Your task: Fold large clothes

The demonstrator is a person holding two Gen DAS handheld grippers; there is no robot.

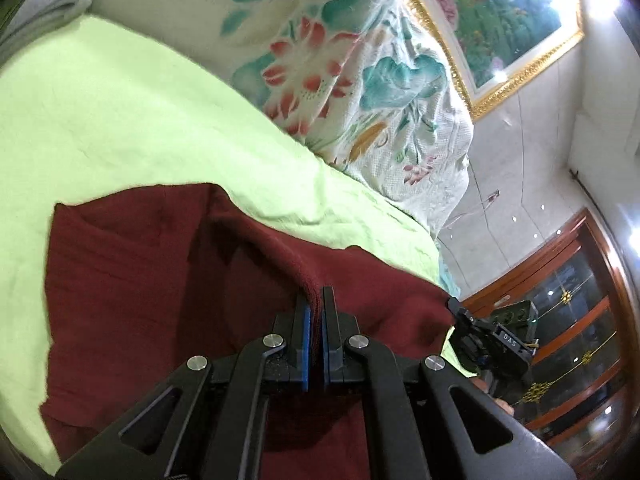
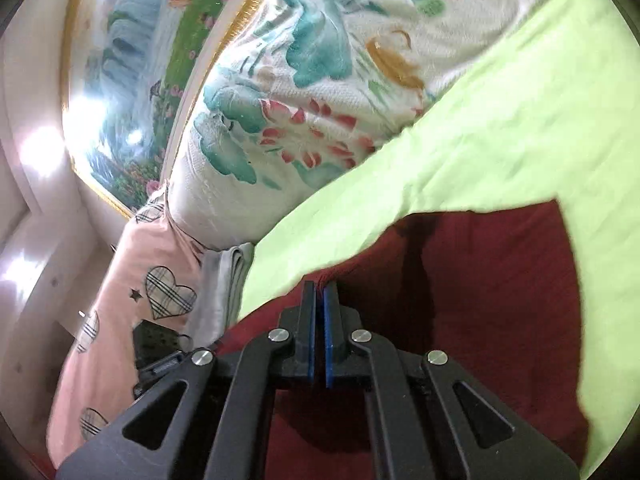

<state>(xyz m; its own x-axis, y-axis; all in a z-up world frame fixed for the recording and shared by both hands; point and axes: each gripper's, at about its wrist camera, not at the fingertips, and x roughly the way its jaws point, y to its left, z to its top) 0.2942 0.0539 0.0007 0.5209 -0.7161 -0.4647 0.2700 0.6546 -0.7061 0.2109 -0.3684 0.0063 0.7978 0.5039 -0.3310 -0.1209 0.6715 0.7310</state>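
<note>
A dark red garment [image 1: 160, 272] lies on a light green sheet [image 1: 120, 120]. My left gripper [image 1: 316, 300] is shut on a raised fold of the red garment, which runs up between its blue pads. The other gripper [image 1: 476, 328] shows at the garment's right edge in the left wrist view. In the right wrist view the same red garment [image 2: 480, 300] spreads over the green sheet [image 2: 500, 140]. My right gripper [image 2: 320, 292] is shut at the garment's edge, with red cloth pinched between its pads.
A white floral quilt [image 1: 360, 80] is bunched behind the green sheet, also in the right wrist view [image 2: 300, 100]. A gold-framed painting [image 1: 500, 20] hangs on the wall. A pink heart-print pillow [image 2: 120, 300] and a grey folded cloth [image 2: 228, 280] lie at the left. A wooden cabinet [image 1: 580, 320] stands at the right.
</note>
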